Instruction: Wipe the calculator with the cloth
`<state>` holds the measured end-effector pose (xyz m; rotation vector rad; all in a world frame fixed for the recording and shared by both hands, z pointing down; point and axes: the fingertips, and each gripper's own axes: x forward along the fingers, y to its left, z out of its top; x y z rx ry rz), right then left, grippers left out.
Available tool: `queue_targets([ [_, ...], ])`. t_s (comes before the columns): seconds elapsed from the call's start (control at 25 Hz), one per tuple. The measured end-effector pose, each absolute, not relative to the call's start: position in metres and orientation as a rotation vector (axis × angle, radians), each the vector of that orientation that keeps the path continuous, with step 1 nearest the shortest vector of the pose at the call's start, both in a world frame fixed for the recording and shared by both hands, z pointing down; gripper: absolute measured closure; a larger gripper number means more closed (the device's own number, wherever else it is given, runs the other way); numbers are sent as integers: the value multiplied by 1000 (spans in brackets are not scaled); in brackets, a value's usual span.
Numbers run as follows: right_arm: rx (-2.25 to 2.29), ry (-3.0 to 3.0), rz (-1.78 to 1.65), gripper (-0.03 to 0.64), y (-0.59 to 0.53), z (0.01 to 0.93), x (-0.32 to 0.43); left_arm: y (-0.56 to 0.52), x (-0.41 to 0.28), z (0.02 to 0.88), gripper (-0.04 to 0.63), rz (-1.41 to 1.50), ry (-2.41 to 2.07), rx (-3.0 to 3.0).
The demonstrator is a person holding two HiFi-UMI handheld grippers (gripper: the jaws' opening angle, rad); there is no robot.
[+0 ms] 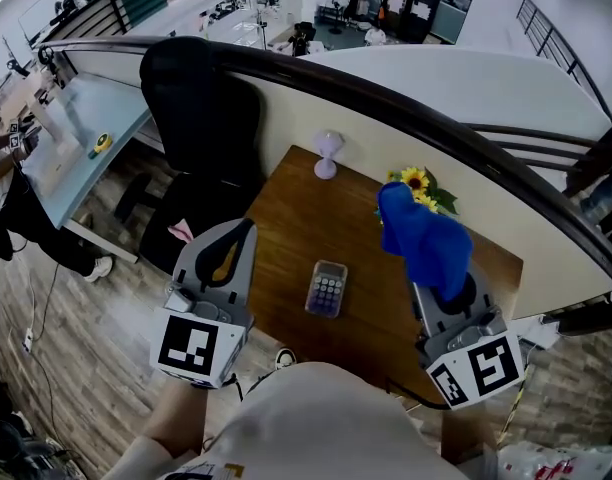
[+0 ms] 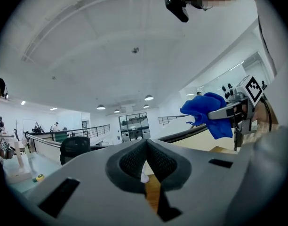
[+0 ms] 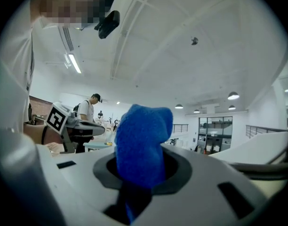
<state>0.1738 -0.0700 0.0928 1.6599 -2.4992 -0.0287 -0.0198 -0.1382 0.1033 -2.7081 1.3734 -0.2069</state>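
The right tool [image 1: 444,290] is clamped on the blue cloth [image 1: 426,233], holding it up in the air over the wooden bench [image 1: 286,218]. The left tool [image 1: 242,234] has its jaws pressed together with nothing between them. The calculator [image 1: 326,289] lies flat on the bench between the two tools, touched by neither.

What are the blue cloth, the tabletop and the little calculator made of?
Blue cloth: looks like fuzzy fleece or microfibre, matte nap. Table: wood or wood-look laminate, brown grain streaks. Calculator: probably plastic, smooth pale casing; too small to be sure.
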Motion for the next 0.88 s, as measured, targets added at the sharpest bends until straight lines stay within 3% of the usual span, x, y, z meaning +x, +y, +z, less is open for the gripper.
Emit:
queue_targets([
  [0.88,1674,-2493,-4,517,-56,92,177,-113,-13,105,594,-268,1306,-2707],
])
